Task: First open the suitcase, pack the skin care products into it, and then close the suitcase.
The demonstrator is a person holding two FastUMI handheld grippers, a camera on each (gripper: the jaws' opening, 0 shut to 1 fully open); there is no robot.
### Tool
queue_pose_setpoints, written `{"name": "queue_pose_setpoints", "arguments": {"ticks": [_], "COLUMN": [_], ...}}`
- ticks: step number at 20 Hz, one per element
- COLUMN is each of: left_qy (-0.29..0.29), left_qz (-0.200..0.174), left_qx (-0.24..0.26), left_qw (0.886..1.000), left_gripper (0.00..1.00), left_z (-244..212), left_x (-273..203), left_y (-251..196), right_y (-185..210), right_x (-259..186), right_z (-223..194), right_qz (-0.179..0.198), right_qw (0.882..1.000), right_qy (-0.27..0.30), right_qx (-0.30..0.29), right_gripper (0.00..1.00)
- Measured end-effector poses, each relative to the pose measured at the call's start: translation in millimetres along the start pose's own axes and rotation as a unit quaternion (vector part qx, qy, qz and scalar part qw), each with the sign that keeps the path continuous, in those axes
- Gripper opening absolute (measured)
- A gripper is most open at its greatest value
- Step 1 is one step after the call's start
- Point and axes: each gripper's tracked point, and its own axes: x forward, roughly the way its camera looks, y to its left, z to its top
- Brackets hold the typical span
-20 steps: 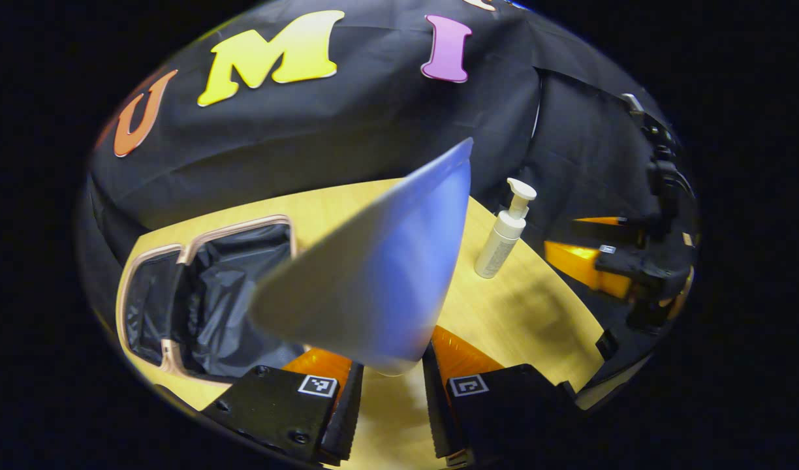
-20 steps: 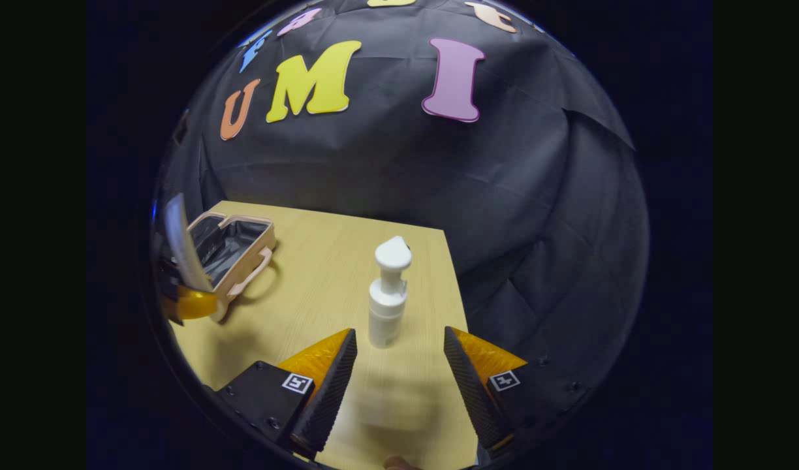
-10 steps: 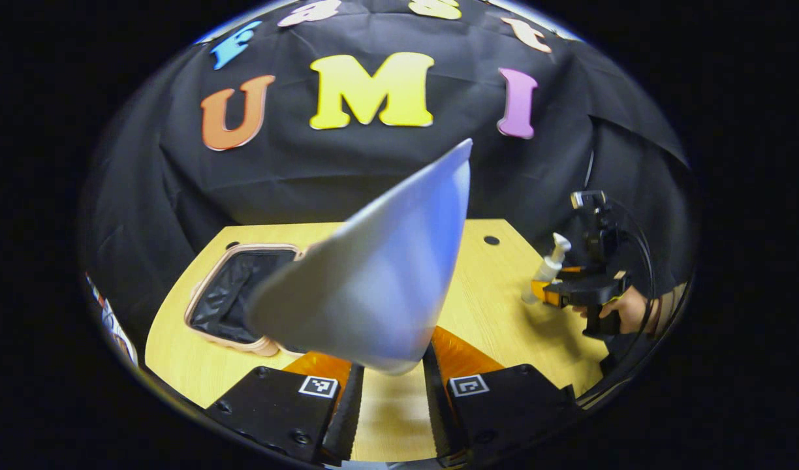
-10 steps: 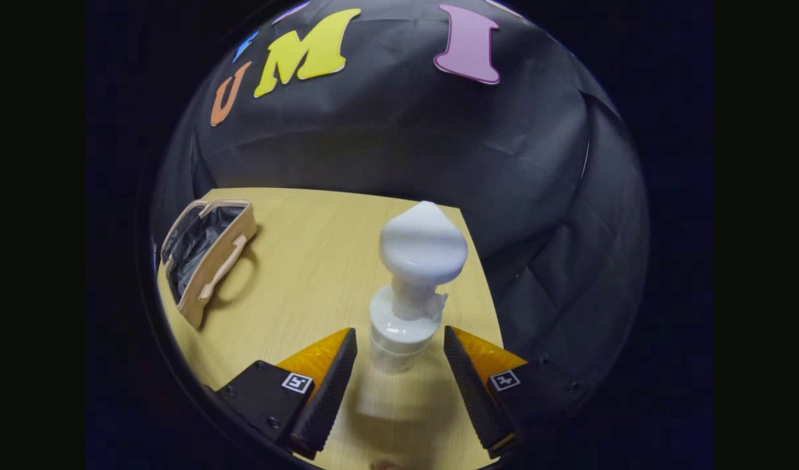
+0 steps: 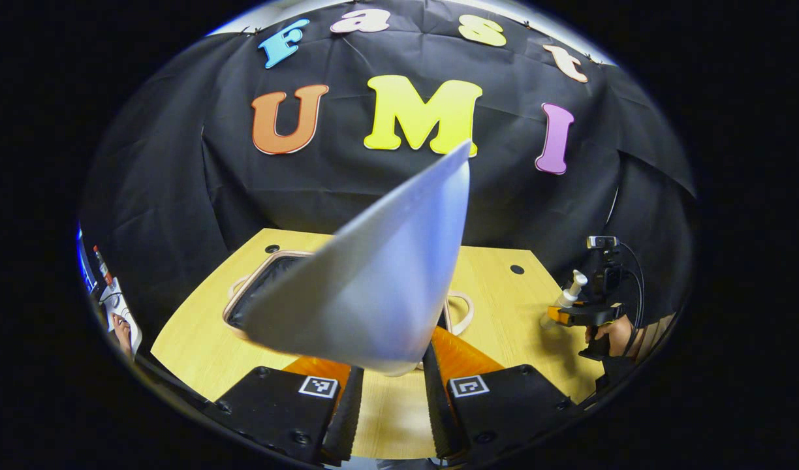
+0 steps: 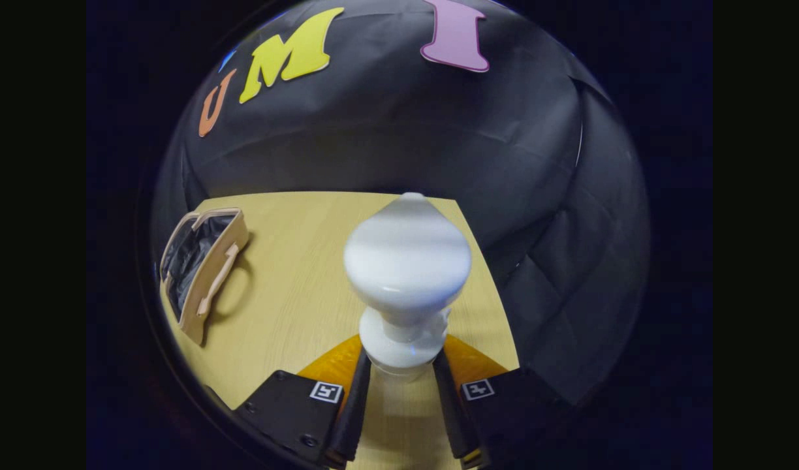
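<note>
Closed now on the bottle point(image 6: 406, 281), the right gripper point(image 6: 399, 391), with both fingers pressed against the bottle's body just under the pump top. Half a second back, stood wide apart around it. Seen too from the left gripper view, far off on the right: small bottle point(image 5: 572, 294) sticking up out of the right gripper point(image 5: 579, 313), with a hand point(image 5: 611, 333) behind it.

Pinched in the left gripper point(image 5: 390, 398): a flat silver tube point(image 5: 380, 287), wide end fanning up and away. Swung round since a second ago, so the bag point(image 5: 269, 287) now sits right behind the tube, not off to the left side.

Bag open, dark lining showing, tan rim and handle point(image 5: 461, 313) peeking out past the tube. From the right gripper view, bag point(image 6: 200, 267) lying on the left part of the table point(image 6: 295, 287), well apart from the bottle. Nothing seen inside the bag yet, though part of it hidden by the tube.

Meaning for the job: opening done, both things now held, so packing can start. Likely next, tube down into the bag, then bottle across the table to join it. Closing left for last. Bottle round and smooth, so maybe slippery; tube soft and floppy at the wide end.
</note>
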Motion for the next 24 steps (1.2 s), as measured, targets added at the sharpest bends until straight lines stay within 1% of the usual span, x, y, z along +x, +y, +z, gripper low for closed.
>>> {"name": "queue_pose_setpoints", "arguments": {"ticks": [3, 6, 10, 12, 13, 14, 15, 16, 17, 18, 19, 21, 24], "left_qy": [-0.001, -0.003, 0.015, 0.041, 0.056, 0.07, 0.083, 0.101, 0.117, 0.134, 0.148, 0.186, 0.231], "left_qz": [-0.001, -0.013, -0.031, -0.038, -0.046, -0.051, -0.052, -0.05, -0.05, -0.052, -0.052, -0.045, -0.047], "left_qx": [0.006, 0.005, 0.011, 0.014, 0.021, 0.032, 0.044, 0.052, 0.053, 0.051, 0.049, 0.051, 0.055], "left_qw": [1.0, 1.0, 0.999, 0.998, 0.997, 0.996, 0.994, 0.992, 0.99, 0.988, 0.986, 0.98, 0.97], "left_gripper": [0.48, 0.48, 0.48, 0.48, 0.48, 0.48, 0.48, 0.48, 0.48, 0.48, 0.48, 0.48, 0.48], "left_z": [0, 2, -5, -19, -27, -34, -42, -55, -67, -78, -87, -108, -130], "left_x": [8, 19, 59, 87, 102, 117, 132, 148, 160, 172, 180, 187, 188], "left_y": [18, 29, 45, 50, 49, 50, 51, 50, 49, 48, 48, 50, 46], "right_y": [10, 29, 59, 74, 81, 87, 90, 91, 92, 91, 91, 86, 81], "right_x": [-27, -68, -126, -153, -161, -171, -177, -183, -188, -194, -198, -208, -221], "right_z": [6, 18, 37, 39, 38, 37, 32, 29, 24, 21, 18, 14, 12], "right_qz": [0.008, 0.028, 0.048, 0.052, 0.056, 0.059, 0.058, 0.053, 0.049, 0.045, 0.042, 0.03, 0.018], "right_qw": [1.0, 0.999, 0.996, 0.995, 0.995, 0.994, 0.995, 0.996, 0.996, 0.997, 0.997, 0.997, 0.997], "right_qy": [-0.01, -0.029, -0.051, -0.057, -0.058, -0.061, -0.06, -0.057, -0.055, -0.054, -0.052, -0.05, -0.049], "right_qx": [0.009, 0.022, 0.056, 0.064, 0.064, 0.062, 0.058, 0.051, 0.045, 0.042, 0.042, 0.044, 0.053], "right_gripper": [0.49, 0.49, 0.49, 0.49, 0.47, 0.49, 0.49, 0.46, 0.49, 0.46, 0.49, 0.49, 0.49]}}
